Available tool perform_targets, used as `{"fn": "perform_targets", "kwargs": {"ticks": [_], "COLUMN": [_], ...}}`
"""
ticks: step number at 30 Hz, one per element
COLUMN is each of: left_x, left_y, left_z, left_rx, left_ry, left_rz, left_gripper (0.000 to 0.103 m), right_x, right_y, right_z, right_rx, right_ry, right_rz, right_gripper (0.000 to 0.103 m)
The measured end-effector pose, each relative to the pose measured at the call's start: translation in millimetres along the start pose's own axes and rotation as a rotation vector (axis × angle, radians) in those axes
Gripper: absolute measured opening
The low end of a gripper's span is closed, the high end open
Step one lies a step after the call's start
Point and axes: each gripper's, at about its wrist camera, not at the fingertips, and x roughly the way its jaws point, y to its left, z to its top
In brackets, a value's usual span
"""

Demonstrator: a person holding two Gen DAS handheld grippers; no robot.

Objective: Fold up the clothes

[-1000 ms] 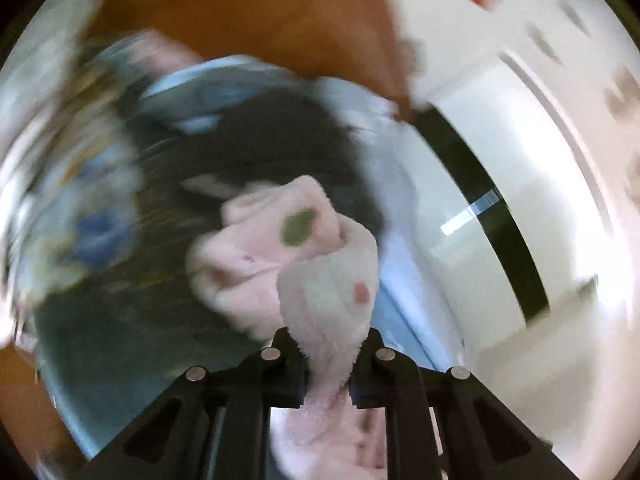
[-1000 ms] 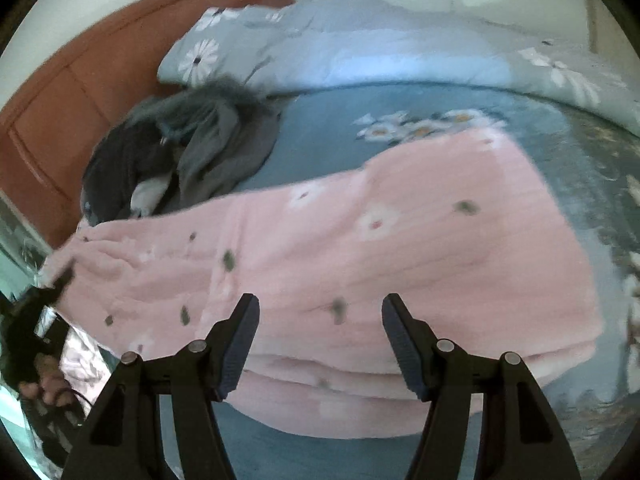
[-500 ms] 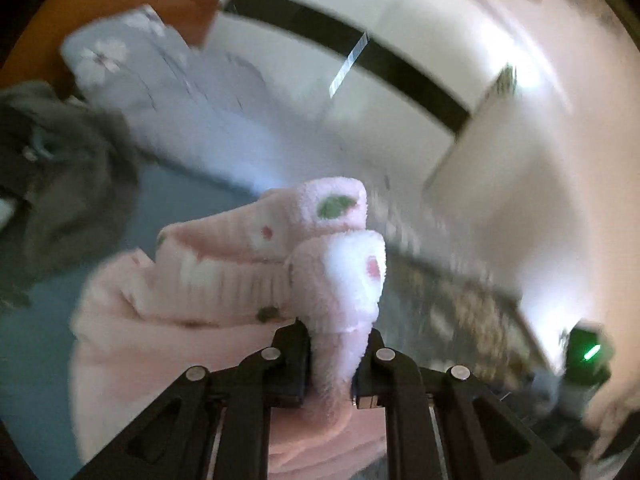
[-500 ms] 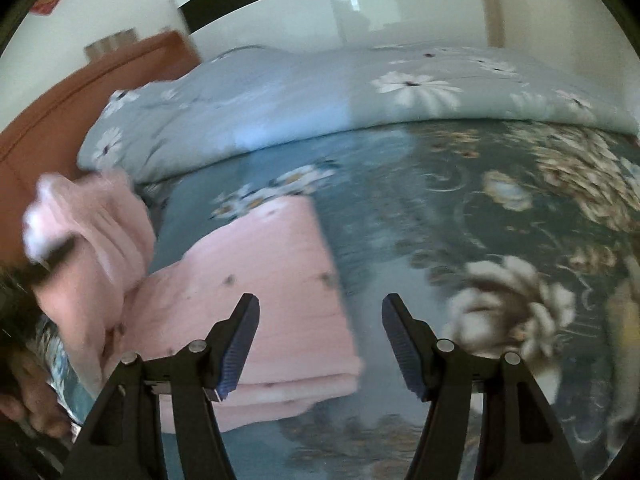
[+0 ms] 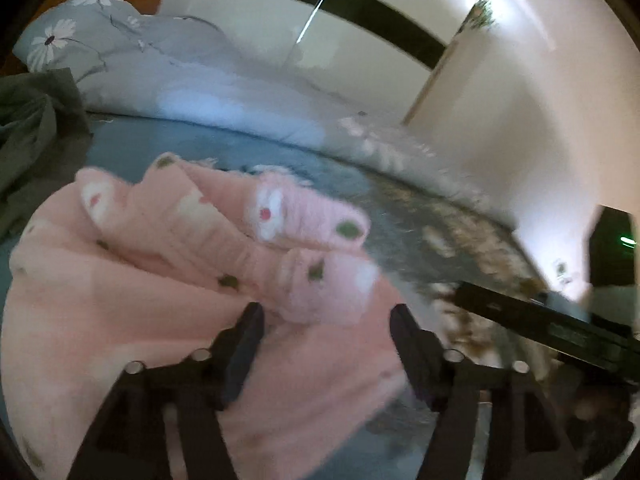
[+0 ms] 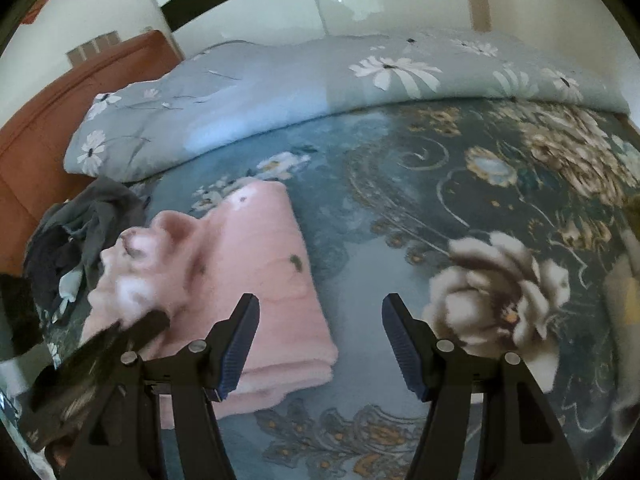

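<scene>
Pink fleece garment (image 6: 256, 280) lay folded on the bed (image 6: 460, 200), long axis running away from the cameras, directly under the spread, empty left tongs (image 5: 326, 332) and left of the equally spread right tongs (image 6: 320, 332).

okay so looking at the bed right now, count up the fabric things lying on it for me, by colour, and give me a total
Pink: 1, the fleece garment, partly folded
Dark grey: 1 heap of clothes; how many pieces it holds I cannot tell
Light blue with daisies: 1 quilt, bunched along the far side
Total: 3, all lying on the floral bedspread
</scene>
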Motion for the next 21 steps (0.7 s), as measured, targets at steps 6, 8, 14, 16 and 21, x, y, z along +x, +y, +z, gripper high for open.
{"fn": "perform_targets", "kwargs": {"ticks": [6, 8, 14, 16, 21], "left_x": [-82, -97, -93, -83, -76], "left_y": [46, 75, 143, 146, 144], "left_z": [-14, -18, -29, -35, -39], "left_rx": [-0.112, -0.180, -0.304, -0.305, -0.299], "left_ry": [-0.189, -0.222, -0.118, -0.098, -0.108], "left_rz": [0.154, 0.294, 0.413, 0.410, 0.365], "left_gripper": [0.074, 0.074, 0.074, 0.074, 0.074], "right_x": [2, 6, 43, 52, 75], "right_y": [32, 52, 103, 111, 130], "right_z": [8, 12, 25, 27, 23], "right_rx": [-0.055, -0.118, -0.245, -0.274, -0.438], "right_ry": [-0.010, -0.001, 0.082, 0.086, 0.196], "right_rz": [0.138, 0.178, 0.283, 0.258, 0.139], "right_gripper": [0.065, 0.065, 0.070, 0.073, 0.076]}}
